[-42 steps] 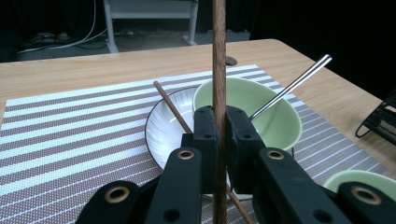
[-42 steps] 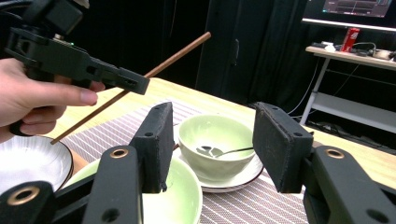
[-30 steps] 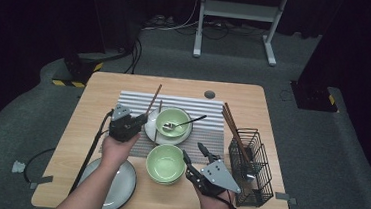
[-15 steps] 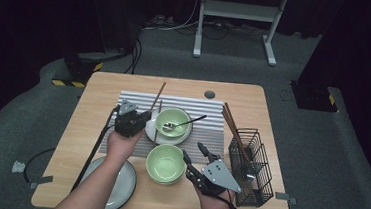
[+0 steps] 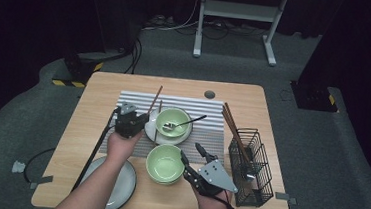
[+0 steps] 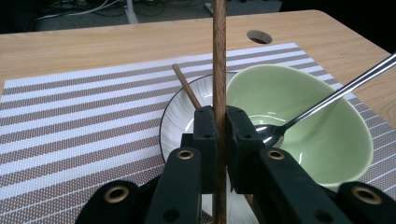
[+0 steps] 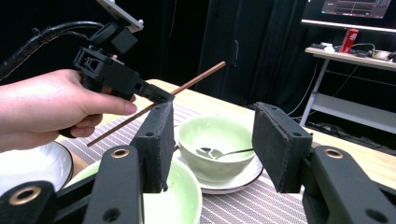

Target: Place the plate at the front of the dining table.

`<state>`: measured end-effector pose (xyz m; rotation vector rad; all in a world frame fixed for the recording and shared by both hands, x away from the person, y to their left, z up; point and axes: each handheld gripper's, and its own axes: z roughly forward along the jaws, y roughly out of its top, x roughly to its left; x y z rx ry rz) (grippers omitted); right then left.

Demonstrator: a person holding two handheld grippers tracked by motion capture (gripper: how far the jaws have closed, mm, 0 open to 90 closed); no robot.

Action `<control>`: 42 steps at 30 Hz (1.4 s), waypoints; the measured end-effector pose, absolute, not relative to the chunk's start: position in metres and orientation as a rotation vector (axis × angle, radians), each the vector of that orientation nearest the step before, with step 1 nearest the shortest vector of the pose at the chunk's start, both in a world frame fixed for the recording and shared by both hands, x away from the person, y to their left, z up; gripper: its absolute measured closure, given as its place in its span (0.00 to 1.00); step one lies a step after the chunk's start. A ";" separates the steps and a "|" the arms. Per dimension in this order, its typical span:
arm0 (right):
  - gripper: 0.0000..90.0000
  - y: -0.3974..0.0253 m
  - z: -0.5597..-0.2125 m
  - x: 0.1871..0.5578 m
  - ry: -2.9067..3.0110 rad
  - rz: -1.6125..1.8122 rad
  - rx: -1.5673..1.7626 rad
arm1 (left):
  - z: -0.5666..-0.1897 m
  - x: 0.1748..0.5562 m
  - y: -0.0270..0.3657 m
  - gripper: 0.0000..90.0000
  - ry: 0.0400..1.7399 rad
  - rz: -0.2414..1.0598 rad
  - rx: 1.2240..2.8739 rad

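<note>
Over the last second the left tongs (image 5: pixel 139 119) had crept a bit to the right and farther up the mat, carrying a chopstick (image 5: pixel 154 99) with them. They were clamped tight on it; in the left gripper view the stick (image 6: pixel 219 70) ran straight up between the closed jaws, and from the right gripper view it (image 7: pixel 187 87) was tilted up off the surface, far end in the air. My guess is that it was pinched low so the long end could swing over toward the wire basket (image 5: pixel 251 165) on the right, where other chopsticks (image 5: pixel 232 125) already stood.

The right tongs (image 5: pixel 192 155) were spread wide apart, holding nothing, waiting just right of the near green bowl (image 5: pixel 165 163).

Stuff around: a second chopstick (image 6: pixel 187 88) lay across the rim of the white plate (image 5: pixel 150 128), which carried the far green bowl (image 5: pixel 172 122) with a spoon (image 5: pixel 184 123) in it. A grey plate (image 5: pixel 119 184) sat near the person on the left, and the striped mat (image 5: pixel 207 116) covered the middle of the surface (image 5: pixel 99 92).

Both bowls and that spoon handle sat between the stick and the basket, so I figured it'd need to go over them.
</note>
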<state>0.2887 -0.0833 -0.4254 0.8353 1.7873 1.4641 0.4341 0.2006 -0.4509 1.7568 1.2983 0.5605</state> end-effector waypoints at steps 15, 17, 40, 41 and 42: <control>0.55 -0.086 -0.424 0.288 1.777 1.467 0.841 | -0.467 0.440 0.199 0.92 1.347 0.522 1.799; 0.55 -0.087 -0.423 0.287 1.775 1.467 0.843 | -0.468 0.442 0.199 0.92 1.357 0.519 1.800; 0.56 -0.092 -0.424 0.289 1.765 1.460 0.848 | -0.487 0.462 0.194 0.92 1.440 0.491 1.853; 0.56 -0.092 -0.424 0.289 1.764 1.459 0.847 | -0.487 0.463 0.193 0.92 1.435 0.488 1.857; 0.56 -0.092 -0.424 0.289 1.764 1.460 0.847 | -0.488 0.463 0.193 0.91 1.433 0.484 1.856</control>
